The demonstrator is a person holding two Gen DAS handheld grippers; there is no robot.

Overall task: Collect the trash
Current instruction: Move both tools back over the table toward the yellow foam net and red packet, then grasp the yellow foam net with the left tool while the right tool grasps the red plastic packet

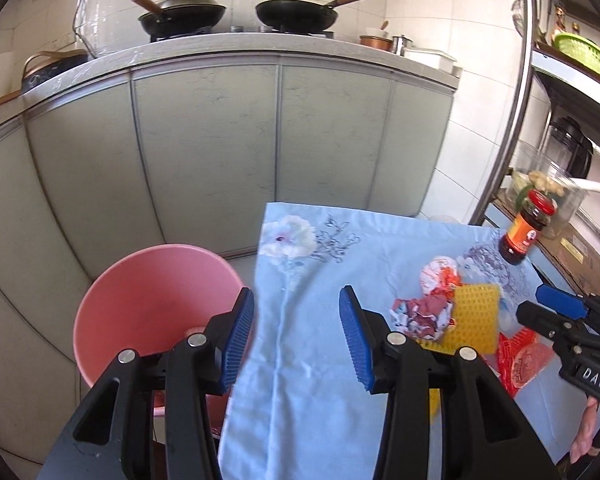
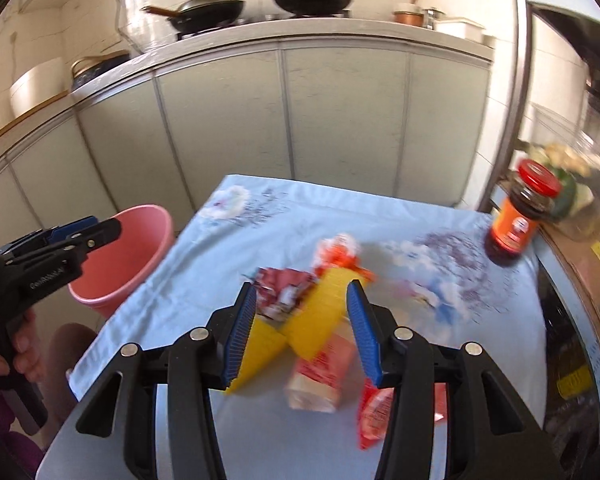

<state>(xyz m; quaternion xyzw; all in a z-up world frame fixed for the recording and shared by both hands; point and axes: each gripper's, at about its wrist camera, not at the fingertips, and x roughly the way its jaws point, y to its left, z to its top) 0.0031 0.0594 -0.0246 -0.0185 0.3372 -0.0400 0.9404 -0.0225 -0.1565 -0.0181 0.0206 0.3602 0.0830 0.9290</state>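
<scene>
Lying on one blue cloth (image 2: 228, 248): four wrappers, one jar (image 2: 518, 216).

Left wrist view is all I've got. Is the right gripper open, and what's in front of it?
Observer: Open. The right gripper has the yellow honeycomb-textured plastic sheet showing between its blue pads; contact is unclear.
Operator: Anything under that sheet?
Observer: A blurred clear wrapper with red print pokes out beneath it.
Operator: Where's my left gripper from there?
Observer: The left gripper shows in front of the pink plastic bucket, well apart from the trash.
</scene>
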